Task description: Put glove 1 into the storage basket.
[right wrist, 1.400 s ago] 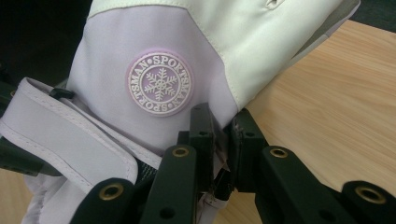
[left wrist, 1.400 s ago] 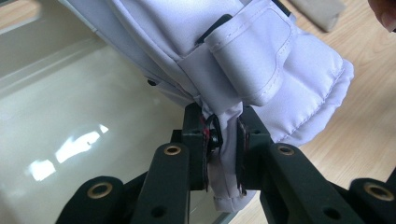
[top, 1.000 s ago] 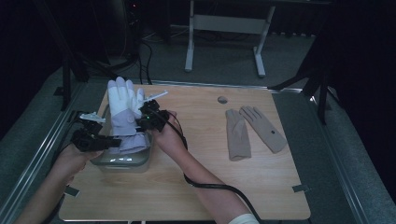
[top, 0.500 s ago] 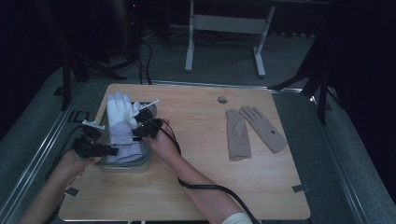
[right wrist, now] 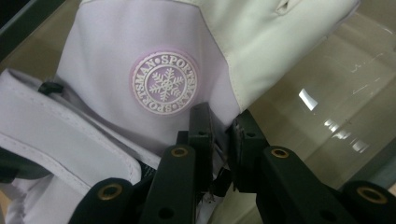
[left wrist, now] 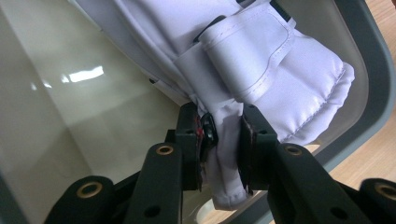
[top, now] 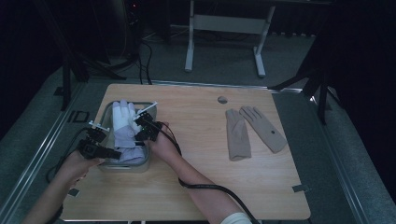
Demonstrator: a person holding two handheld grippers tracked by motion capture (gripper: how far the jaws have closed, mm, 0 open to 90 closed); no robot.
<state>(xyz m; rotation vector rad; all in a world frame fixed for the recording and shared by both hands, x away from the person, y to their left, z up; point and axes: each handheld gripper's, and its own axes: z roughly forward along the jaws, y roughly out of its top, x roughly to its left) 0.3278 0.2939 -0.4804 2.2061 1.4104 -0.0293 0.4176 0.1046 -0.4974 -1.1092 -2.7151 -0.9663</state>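
At the near left of the table, the left gripper (top: 108, 151) has just been easing its jaws apart, yet a fold of the white ski glove's (top: 123, 128) cuff is pinched between them. The glove lies in the grey bin (top: 140, 167), fingers toward the far end. The right gripper (top: 140, 128), just right of the bin, is clamped on the glove's edge; far right lie two tan gloves (top: 252, 130).

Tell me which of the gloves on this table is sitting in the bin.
The white and lilac ski glove, with the snowflake badge, lies in the grey bin at the table's left. The two beige gloves lie flat on the bare wood to the right.
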